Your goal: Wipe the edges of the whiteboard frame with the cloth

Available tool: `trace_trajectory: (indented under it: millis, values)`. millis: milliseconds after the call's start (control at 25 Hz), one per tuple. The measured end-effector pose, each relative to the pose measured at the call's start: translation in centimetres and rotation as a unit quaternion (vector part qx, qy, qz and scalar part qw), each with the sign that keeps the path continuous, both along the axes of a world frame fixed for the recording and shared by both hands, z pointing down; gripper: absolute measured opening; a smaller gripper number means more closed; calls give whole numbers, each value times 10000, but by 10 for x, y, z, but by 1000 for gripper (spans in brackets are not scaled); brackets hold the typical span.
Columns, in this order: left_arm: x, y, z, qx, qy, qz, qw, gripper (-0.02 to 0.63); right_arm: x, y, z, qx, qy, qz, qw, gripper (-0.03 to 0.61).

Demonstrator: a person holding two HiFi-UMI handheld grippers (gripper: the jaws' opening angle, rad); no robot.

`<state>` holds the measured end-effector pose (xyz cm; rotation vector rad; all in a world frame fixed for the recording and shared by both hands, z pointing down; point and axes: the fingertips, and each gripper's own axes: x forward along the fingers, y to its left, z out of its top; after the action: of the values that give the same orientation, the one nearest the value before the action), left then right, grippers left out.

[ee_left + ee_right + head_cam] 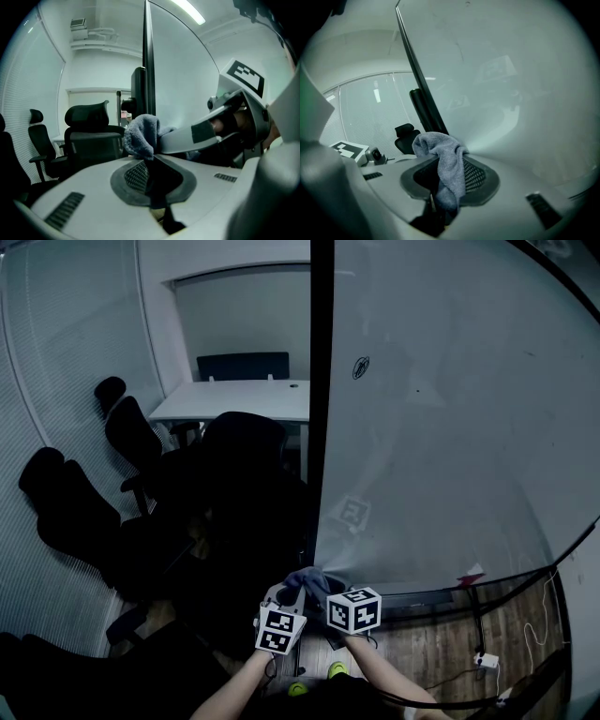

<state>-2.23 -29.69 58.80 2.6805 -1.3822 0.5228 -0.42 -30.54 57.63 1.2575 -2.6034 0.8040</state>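
1. The room is a dim office. Chairs (131,432) stand at the left, a desk (234,401) is at the back, and a large whiteboard (450,427) fills the right half of the head view over a wooden floor (441,652).
2. The board's frame (322,381) shows as a dark vertical bar on its left side. A second edge curves off to the right along the bottom.
3. The cloth (307,579) is bunched just at the lower left corner of the board. It sits at the foot of the vertical bar, between the two tools.
4. The right gripper (321,589) is clamped on the cloth. In its own view, grey folds hang down into the slit between its closed jaws, and the bar rises just beyond them.
5. The left gripper (291,594) also has its jaws together. A tuft of cloth sits at their tips, so it appears to pinch the same cloth. The other tool's finger crosses close behind that tuft.
6. The relation that matters is that the bar's long axis runs straight up from the cloth. The cloth is near the bar, though I cannot tell whether it is touching.
7. The right gripper is the nearer one to the board, and the left is on the chair side.
8. My judgement is that wiping has barely begun. The next stroke probably runs up the bar or right along the bottom edge.
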Motion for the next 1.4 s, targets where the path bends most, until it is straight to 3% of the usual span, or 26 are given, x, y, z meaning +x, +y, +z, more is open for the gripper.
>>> trace_trajectory:
  millis: [1400]
  values:
    - [5, -3, -87, 610, -449, 201, 9969, 15, 2, -4, -90, 833, 224, -37, 9963, 104]
